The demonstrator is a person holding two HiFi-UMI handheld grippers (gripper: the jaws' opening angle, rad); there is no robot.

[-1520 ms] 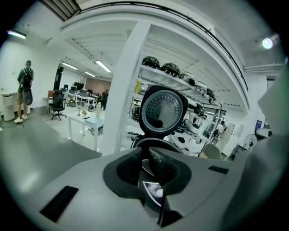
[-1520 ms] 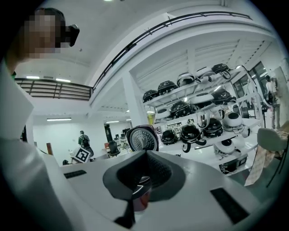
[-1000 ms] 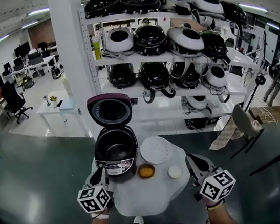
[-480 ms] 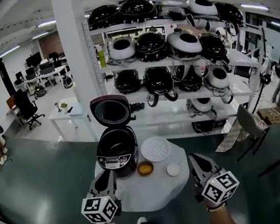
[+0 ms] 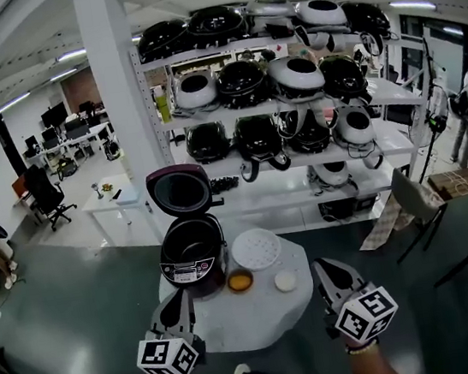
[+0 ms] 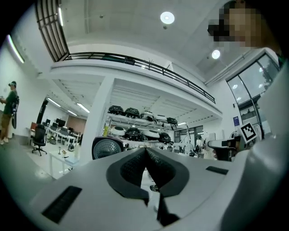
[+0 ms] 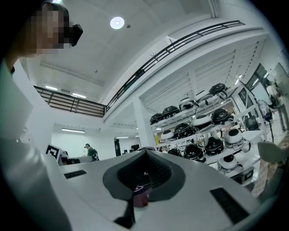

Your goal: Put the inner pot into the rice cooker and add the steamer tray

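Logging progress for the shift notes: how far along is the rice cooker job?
Done: the rice cooker stands open with what looks like the inner pot seated inside. In hand: nothing; the left tool, its jaws just closed, and the right tool are both shut and empty. Left: the white steamer tray lies on the table beside the cooker.

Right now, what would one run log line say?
cooker: lid up | tray: on table, beside cooker | left gripper: jaws just closed, empty | right gripper: shut, empty
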